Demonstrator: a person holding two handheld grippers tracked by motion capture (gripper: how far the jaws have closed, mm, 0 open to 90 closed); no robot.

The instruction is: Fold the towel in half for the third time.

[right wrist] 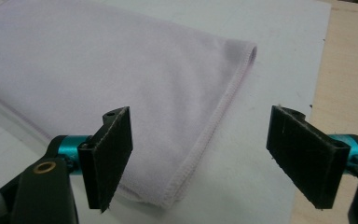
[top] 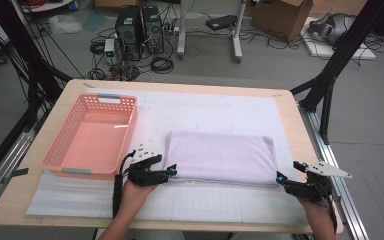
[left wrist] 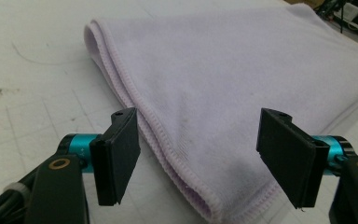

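Observation:
A folded lilac towel (top: 221,156) lies flat on the white mat, long side left to right. My left gripper (top: 169,171) is open at the towel's near left corner, and in the left gripper view the towel's stitched corner (left wrist: 223,196) lies between the two spread jaws of that gripper (left wrist: 205,163). My right gripper (top: 282,178) is open just off the near right corner. In the right gripper view the towel (right wrist: 121,74) has its corner hem (right wrist: 168,198) beside the left jaw of the gripper (right wrist: 205,158), with bare mat under the gap.
A pink plastic basket (top: 60,155) stands at the left of the table. The white gridded mat (top: 200,107) covers most of the wooden table (top: 300,130). Computer towers, cables and boxes are on the floor beyond the far edge.

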